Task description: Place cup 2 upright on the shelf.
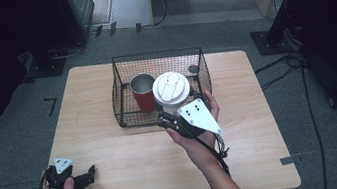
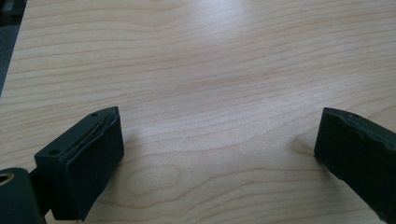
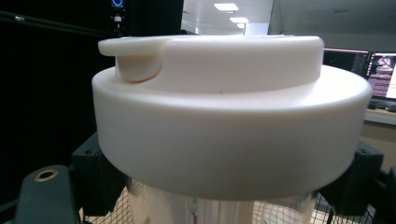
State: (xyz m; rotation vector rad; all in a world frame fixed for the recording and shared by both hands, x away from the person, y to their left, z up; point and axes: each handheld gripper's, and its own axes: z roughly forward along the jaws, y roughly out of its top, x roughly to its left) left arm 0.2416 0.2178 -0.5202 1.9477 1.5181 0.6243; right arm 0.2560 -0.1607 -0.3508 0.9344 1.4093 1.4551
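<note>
Grey carpet floor around a light wooden table (image 1: 114, 148); black wire basket (image 1: 121, 79) at its far middle, red metal-rimmed cup (image 1: 143, 94) upright inside. Right gripper (image 1: 175, 115) clamps a clear tumbler with wide white lid (image 1: 171, 89) just under the lid, upright, over the basket's near right part. Judged step: carrying the tumbler at the basket; which way is unclear. Next calls for holding it level, clear of the wire. Left gripper (image 1: 91, 172) rests near the table's near-left corner, jaws wide, empty.
</note>
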